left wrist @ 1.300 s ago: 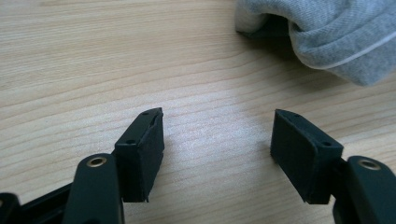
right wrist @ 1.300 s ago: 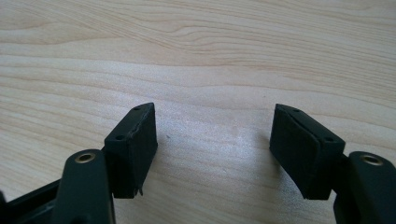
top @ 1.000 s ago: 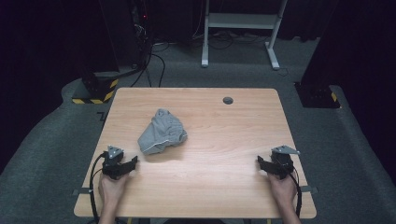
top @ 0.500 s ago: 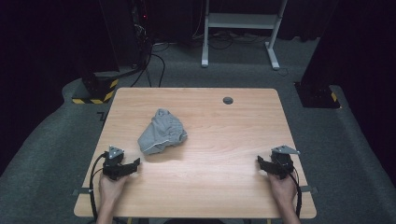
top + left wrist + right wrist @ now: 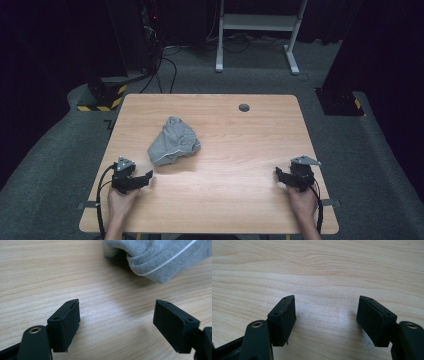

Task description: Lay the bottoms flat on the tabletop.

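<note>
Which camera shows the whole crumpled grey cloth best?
The high view: the crumpled grey cloth lies whole on the wooden table. The left gripper view catches just its near edge with a white seam; the right gripper view looks at bare wood.

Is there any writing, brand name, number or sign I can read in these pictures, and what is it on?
None can be read.
The crumpled grey cloth garment shows white piping, no print.
The light wooden table bears no label.
The yellow-and-black striped base on the floor is a hazard pattern, not letters.
</note>
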`<state>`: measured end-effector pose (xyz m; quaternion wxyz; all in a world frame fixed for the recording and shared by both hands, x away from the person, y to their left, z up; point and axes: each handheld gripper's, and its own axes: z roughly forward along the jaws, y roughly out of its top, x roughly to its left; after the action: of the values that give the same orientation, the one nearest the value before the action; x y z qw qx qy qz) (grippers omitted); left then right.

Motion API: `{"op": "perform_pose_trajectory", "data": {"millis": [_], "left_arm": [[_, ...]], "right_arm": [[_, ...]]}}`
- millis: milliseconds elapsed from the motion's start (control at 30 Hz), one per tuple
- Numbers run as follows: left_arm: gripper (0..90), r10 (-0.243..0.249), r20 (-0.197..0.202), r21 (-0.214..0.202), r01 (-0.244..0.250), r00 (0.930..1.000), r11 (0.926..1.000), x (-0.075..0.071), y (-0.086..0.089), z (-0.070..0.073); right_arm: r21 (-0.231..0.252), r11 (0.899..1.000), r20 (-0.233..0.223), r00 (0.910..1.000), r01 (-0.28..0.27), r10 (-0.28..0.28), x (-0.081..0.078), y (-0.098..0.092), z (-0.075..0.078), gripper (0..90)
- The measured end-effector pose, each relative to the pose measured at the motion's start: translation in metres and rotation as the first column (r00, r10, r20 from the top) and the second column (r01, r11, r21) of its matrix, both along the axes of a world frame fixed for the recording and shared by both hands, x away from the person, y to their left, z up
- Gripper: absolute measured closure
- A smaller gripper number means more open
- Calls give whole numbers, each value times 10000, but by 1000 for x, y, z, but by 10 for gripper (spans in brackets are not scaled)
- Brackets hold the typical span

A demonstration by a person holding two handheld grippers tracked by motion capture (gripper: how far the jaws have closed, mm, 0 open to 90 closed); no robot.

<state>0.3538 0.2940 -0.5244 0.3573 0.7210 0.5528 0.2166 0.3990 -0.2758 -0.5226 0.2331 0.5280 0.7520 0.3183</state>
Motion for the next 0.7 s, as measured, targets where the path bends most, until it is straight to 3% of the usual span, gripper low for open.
{"op": "perform_pose_trajectory", "data": {"millis": [133, 700], "left_arm": [[209, -57, 80, -305, 59, 10000, 9995, -1, 0, 2], [193, -433, 240, -739, 450, 9988, 9963, 0, -7, 13]], "right_arm": [[-3, 10000, 3, 10000, -4, 4, 0, 0, 0, 311], [9, 10000, -10, 10000, -3, 3, 0, 0, 0, 307]]}}
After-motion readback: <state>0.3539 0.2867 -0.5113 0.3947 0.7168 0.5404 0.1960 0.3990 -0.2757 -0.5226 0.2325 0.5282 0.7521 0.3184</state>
